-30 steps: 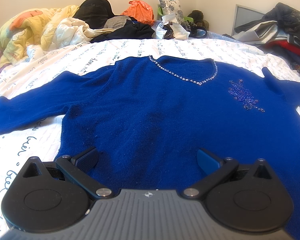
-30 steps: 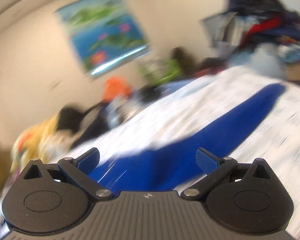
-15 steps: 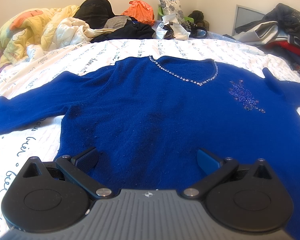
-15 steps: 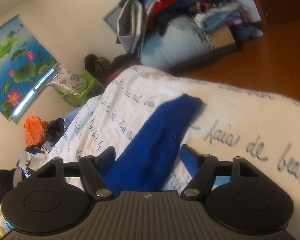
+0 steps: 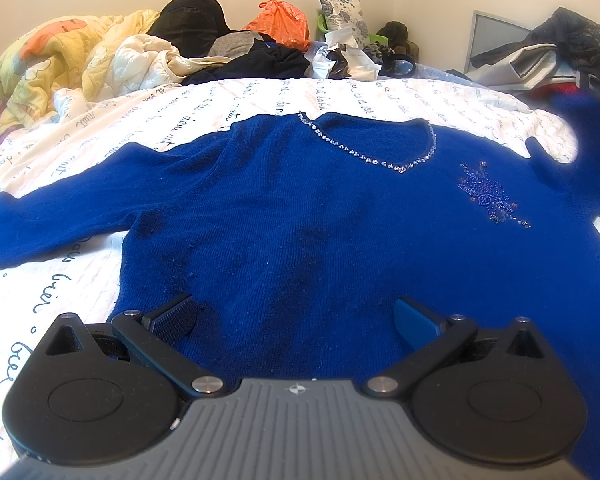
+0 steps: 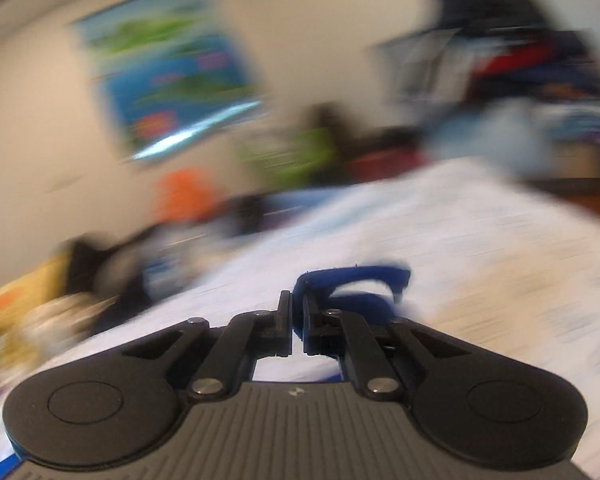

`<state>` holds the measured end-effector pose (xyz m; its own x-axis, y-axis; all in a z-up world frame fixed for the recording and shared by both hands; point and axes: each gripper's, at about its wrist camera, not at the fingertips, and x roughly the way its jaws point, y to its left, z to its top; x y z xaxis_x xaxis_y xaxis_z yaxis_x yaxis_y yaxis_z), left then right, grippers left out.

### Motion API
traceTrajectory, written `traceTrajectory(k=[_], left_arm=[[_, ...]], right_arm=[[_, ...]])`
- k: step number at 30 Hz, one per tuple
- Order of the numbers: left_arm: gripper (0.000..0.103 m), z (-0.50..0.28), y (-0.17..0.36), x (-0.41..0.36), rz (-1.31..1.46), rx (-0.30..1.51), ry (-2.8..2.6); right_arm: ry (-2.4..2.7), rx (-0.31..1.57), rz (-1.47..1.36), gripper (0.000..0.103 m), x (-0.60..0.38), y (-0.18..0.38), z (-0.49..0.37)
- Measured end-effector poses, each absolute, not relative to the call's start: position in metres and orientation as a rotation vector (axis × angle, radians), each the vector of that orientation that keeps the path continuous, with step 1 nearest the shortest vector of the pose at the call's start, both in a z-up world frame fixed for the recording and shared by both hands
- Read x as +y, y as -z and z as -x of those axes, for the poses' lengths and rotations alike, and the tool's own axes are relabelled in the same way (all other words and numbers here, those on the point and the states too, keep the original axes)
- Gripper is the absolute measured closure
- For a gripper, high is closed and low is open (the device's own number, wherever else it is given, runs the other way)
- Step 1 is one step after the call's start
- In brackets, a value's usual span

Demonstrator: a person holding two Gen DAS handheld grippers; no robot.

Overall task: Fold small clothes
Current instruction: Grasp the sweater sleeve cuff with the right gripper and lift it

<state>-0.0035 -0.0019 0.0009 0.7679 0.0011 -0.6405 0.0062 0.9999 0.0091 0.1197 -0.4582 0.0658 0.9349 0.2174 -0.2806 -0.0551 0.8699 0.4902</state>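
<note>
Left gripper (image 5: 296, 316): jaws wide apart, holding nothing, poised over the hem of the blue sweater (image 5: 320, 216), which lies flat on the bedsheet (image 5: 260, 96) ahead of it. Right gripper (image 6: 297, 320): jaws pinched on the sleeve cuff (image 6: 356, 284), which curls just beyond its tips. Recommendation: carry the sleeve across the body taut and level, then lay it flat.

Your left gripper (image 5: 296, 318) shows matte black disc housings, silver pivot screws, a ribbed grey body with a small cross mark and blue-faced pads. Your right gripper (image 6: 297, 330) looks identical, though blurred.
</note>
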Motion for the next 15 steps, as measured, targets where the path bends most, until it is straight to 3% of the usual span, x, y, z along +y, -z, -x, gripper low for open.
traceTrajectory(k=[3,5,6,7,11,15], left_arm=[[0.0,0.004,-0.001,-0.002,-0.012,0.695,0.003],[0.0,0.003,-0.001,-0.002,-0.014,0.695,0.007],[0.0,0.003,-0.001,-0.001,-0.013,0.695,0.011],[0.0,0.004,-0.002,0.0,-0.009,0.694,0.016],[0.0,0.008,-0.008,0.019,0.093,0.673,0.044],[0.0,-0.006,-0.037,0.037,0.342,0.602,0.113]], right_arm=[[-0.39,0.36,-0.434,0.097,-0.352,-0.079,-0.104],[-0.542,0.425,-0.418,0.074,-0.292,-0.072,-0.099],[-0.588,0.476,-0.401,0.043,-0.269,-0.067,-0.098],[-0.589,0.503,-0.402,0.028,-0.253,-0.061,-0.092],[-0.553,0.519,-0.46,0.029,-0.245,-0.038,-0.049],[-0.472,0.432,-0.346,0.029,-0.264,-0.02,-0.009]])
